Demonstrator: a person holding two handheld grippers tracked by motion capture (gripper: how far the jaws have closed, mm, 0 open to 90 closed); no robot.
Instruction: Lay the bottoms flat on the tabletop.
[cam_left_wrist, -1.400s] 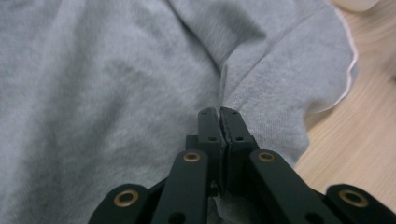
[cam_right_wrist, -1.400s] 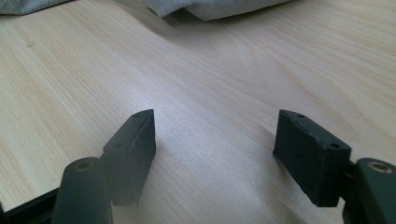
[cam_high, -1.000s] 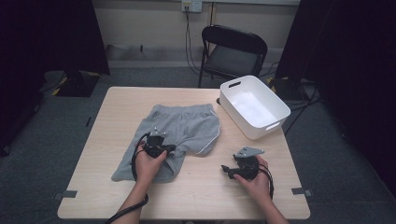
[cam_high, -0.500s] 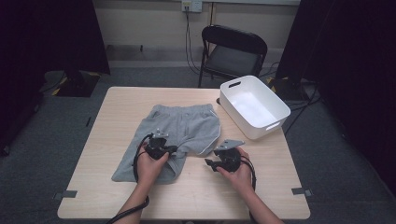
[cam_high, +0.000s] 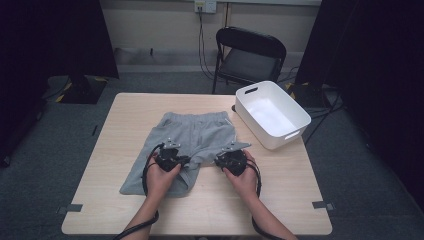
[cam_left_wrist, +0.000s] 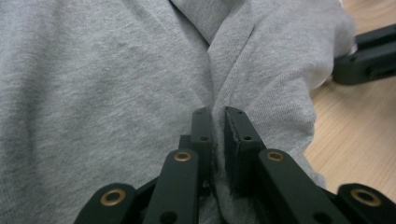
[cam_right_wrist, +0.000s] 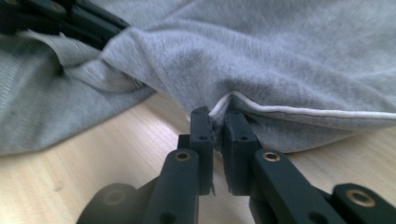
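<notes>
Table (cam_high: 125, 107), one shorts (cam_high: 192, 130), two claws (cam_high: 172, 159) (cam_high: 231, 159)

1. Both forearms enter the high view from 6 o'clock and angle slightly toward each other, one gripper in each hand.
2. The left hand (cam_high: 159, 176) wraps the left gripper (cam_high: 184, 161) from behind; that gripper points toward 3 o'clock, its cable looping at 9 o'clock of the hand.
3. In the left gripper view its jaws stand almost together, pinching a fold of the grey shorts (cam_left_wrist: 116, 79).
4. The right hand (cam_high: 243, 177) holds the right gripper (cam_high: 218, 159), which points toward 9 o'clock, the grey plate on top.
5. The right jaws have just been closing; in the right gripper view they clamp the shorts' white-trimmed hem.
6. The two grippers face each other, tips near but apart.
</notes>
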